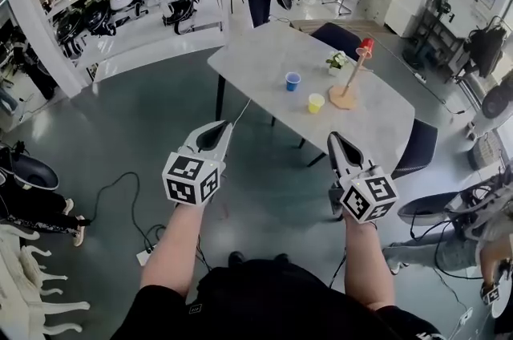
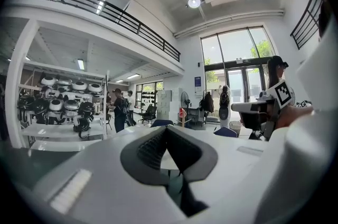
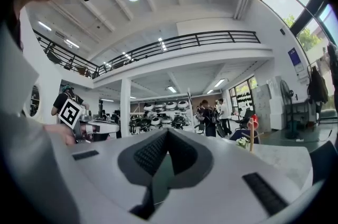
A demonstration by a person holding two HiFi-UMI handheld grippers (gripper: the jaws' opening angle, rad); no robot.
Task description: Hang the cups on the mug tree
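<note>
While a red cup (image 1: 366, 46) hangs on the mug tree (image 1: 348, 86), the blue cup (image 1: 292, 81) and yellow cup (image 1: 316, 103) wait on the table (image 1: 256, 58), well apart from the left claw (image 1: 227, 125) and right claw (image 1: 333, 137), both closed together and empty.

Head cam: high up, pitched steeply down, well back from the mug tree (image 1: 350, 86) — takes in the whole surface (image 1: 256, 62) plus both tools in the foreground. Left tool (image 1: 219, 128) cam and right tool (image 1: 336, 141) cam: low, just behind their own jaws, roughly level, facing toward the mug tree, far from it. Head and right cams share the mug tree; each tool cam catches the other tool at its edge.
</note>
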